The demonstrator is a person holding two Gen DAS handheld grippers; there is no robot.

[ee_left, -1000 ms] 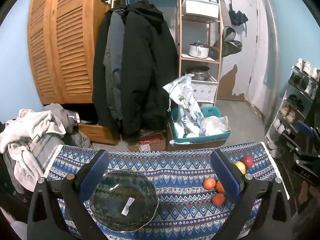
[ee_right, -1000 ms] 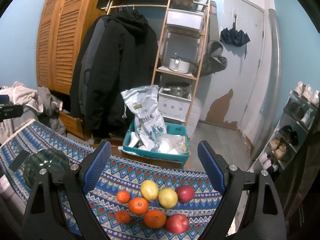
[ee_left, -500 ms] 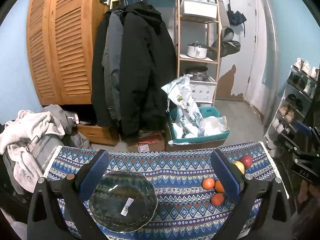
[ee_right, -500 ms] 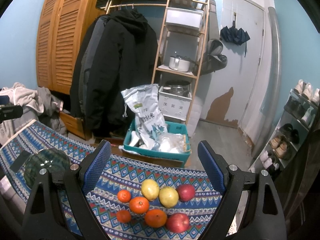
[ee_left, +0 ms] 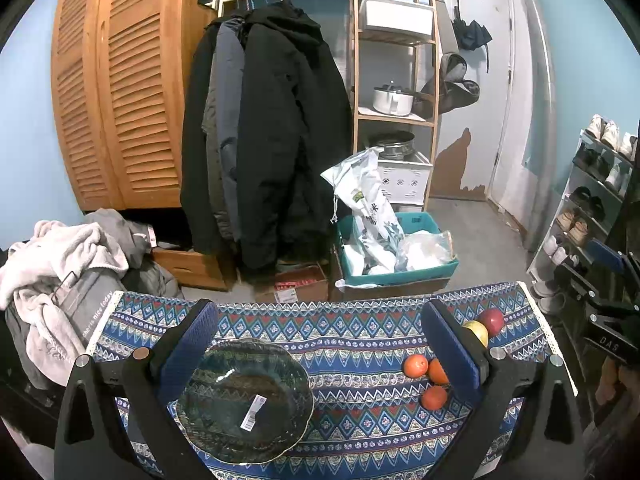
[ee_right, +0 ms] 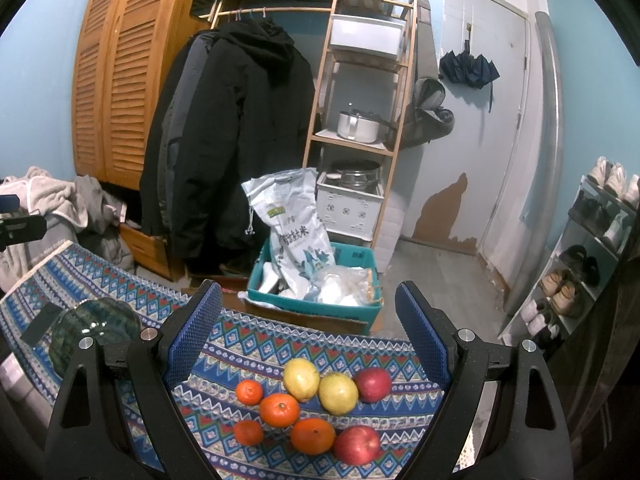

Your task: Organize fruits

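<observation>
Left gripper (ee_left: pixel 319 344) fingers (ee_left: pixel 188 346) spread wide, holding nothing, above the dark bowl (ee_left: pixel 245 400) at the bench's (ee_left: pixel 352 340) left end. Right gripper (ee_right: pixel 308 328) fingers (ee_right: pixel 424 332) likewise spread and empty, over the fruits (ee_right: pixel 310 408) clustered at the bench's right end.

Left wrist view: above left part of patterned blue cloth-covered surface (ee_left: pixel 360 340), facing coat rack, dark green glass bowl (ee_left: pixel 244 400) close below. Right wrist view: further right, over fruit cluster (ee_right: pixel 308 404). Both share bowl, fruit, black hanging coats (ee_right: pixel 240 140).
</observation>
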